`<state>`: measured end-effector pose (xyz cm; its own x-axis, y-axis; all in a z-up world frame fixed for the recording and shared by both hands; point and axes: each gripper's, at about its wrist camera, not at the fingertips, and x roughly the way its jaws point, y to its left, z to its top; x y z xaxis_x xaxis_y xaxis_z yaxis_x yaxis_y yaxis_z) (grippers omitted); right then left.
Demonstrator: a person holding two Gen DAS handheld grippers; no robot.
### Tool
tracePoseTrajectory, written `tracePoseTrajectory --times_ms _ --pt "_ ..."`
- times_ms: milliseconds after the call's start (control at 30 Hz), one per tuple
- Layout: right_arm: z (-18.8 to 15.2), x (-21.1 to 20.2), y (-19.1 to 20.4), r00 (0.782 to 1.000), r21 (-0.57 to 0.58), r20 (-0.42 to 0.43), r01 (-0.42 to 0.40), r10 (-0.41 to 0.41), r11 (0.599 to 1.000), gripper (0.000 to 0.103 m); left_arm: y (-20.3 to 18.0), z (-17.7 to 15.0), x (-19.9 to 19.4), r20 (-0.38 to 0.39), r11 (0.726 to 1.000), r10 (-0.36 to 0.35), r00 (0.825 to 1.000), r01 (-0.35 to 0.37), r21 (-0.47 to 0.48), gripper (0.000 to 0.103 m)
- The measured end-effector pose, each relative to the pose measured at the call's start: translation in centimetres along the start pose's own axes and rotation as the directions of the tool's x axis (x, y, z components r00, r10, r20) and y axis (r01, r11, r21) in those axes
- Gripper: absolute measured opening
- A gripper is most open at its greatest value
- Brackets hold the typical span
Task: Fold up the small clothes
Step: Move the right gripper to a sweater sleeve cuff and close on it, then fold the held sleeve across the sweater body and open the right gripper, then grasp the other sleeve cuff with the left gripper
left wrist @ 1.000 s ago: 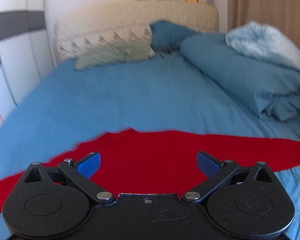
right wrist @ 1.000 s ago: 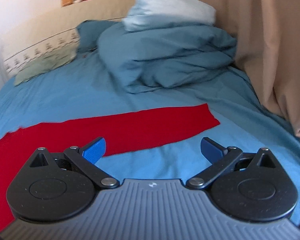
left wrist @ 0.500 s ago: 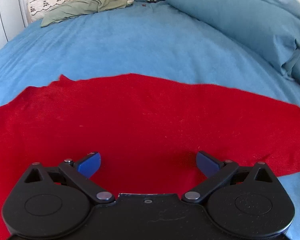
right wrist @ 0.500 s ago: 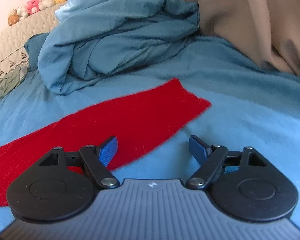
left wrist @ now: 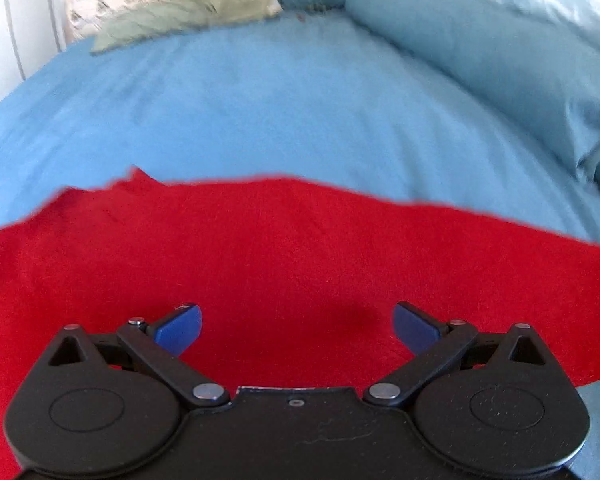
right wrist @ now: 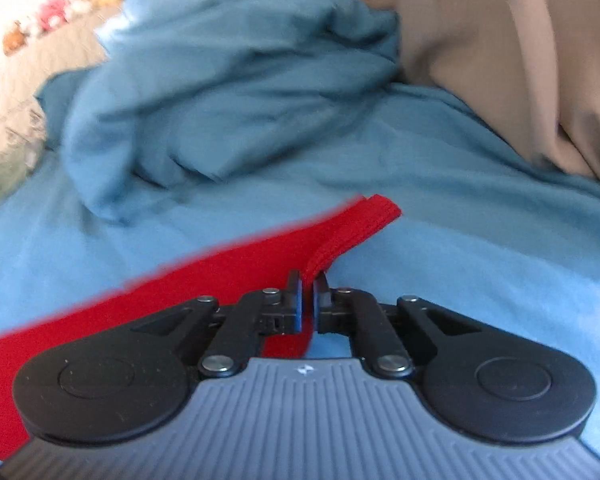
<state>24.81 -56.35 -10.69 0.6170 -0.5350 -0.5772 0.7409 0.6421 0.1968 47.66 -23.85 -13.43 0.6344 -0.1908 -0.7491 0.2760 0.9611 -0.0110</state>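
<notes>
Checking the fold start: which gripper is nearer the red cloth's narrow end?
Right. The right gripper is clamped on that end of the red cloth; the left gripper hovers open over its wide middle.

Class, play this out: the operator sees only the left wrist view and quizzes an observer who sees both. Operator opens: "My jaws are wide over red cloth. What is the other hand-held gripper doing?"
Observer: The right hand-held gripper has just closed on the red cloth, pinching its edge near one end.
Operator: Is that end flat?
Observer: No, it is lifted and bunched into a narrow strip above the blue sheet.
Operator: What lies beyond it?
Observer: A heaped blue duvet, and a beige curtain on the right.
</notes>
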Motion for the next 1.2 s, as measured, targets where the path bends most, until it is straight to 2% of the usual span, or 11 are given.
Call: tracePoseTrajectory --times_ms 133,233,333,500,600,733,900,1033,1067,1133,1200 --pt "3.3 -3.8 5.7 0.984 -0.053 0.04 -0.17 0.172 0.984 0.02 4.4 0.9 -3.2 0.066 0.999 0.038 0.997 -0.037 -0.016 0.103" --pt "4.4 -7.2 12.3 0.939 -0.097 0.054 -0.335 0.341 0.937 0.02 8.6 1.3 -5.6 0.081 0.998 0.048 0.996 -0.044 -0.049 0.103" --pt "3.1 -10.3 20.1 0.856 -0.133 0.027 -0.509 0.516 0.851 0.02 13.3 0.8 -8.1 0.108 0.993 0.088 0.99 -0.078 -0.088 0.103" --pt "-5.3 -12.9 32.6 0.667 -0.176 -0.137 -0.744 0.733 0.644 0.02 20.6 -1.8 -10.7 0.108 0.969 0.205 0.973 -0.187 -0.161 0.103" --pt "-13.3 -12.5 38.0 0.622 -0.222 -0.301 -0.783 0.723 0.582 0.02 23.9 -4.0 -11.2 0.108 0.959 0.232 0.967 -0.209 -0.19 0.103" --pt "-21.6 -12.0 40.4 0.627 -0.315 -0.421 -0.779 0.655 0.542 0.02 25.7 -6.7 -10.9 0.079 0.96 0.196 0.977 -0.175 -0.217 0.103" --pt "-23.3 -11.9 39.4 0.624 -0.36 -0.431 -0.781 0.652 0.51 0.026 25.8 -8.2 -10.4 0.074 0.967 0.137 0.988 -0.117 -0.224 0.103" --pt "-21.8 -12.7 37.2 0.642 -0.418 -0.378 -0.761 0.667 0.496 0.092 24.7 -8.0 -9.8 0.094 0.98 0.072 0.993 -0.053 -0.192 0.103" --pt "-21.1 -13.1 36.2 0.669 -0.452 -0.345 -0.734 0.659 0.508 0.097 24.3 -7.7 -9.7 0.108 0.983 0.053 0.993 -0.033 -0.179 0.103" --pt "-19.8 -13.5 33.9 0.678 -0.478 -0.33 -0.72 0.657 0.503 0.099 23.0 -7.2 -9.4 0.126 0.991 0.025 0.992 -0.008 -0.135 0.103" --pt "-18.2 -13.5 31.3 0.712 -0.507 -0.314 -0.685 0.628 0.523 0.099 21.6 -6.5 -8.9 0.143 0.996 -0.003 0.99 0.016 -0.086 0.103"
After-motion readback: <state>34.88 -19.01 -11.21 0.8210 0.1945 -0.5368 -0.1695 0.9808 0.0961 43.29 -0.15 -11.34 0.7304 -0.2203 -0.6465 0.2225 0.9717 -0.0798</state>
